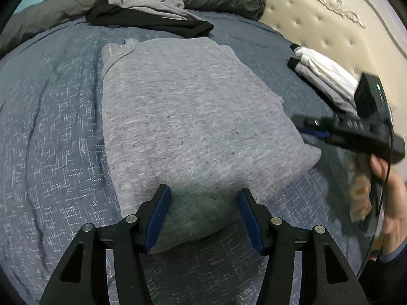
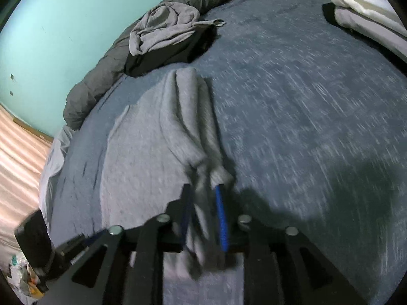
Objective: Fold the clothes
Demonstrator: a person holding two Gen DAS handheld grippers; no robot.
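Motion blur smears the right gripper (image 2: 203, 190) and the grey garment (image 2: 201, 218) fold at six o'clock, hiding whether its pads press the cloth.

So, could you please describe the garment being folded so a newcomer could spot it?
On the blue bedspread, below the beige headboard, several clothes lie. It is the heather-grey garment spread flat mid-bed, unlike the crumpled grey-and-black heap or white stack.

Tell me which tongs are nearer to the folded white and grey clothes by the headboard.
Right. The right tongs hover just in front of that folded stack; the left tongs sit farther away, over the grey knit garment.
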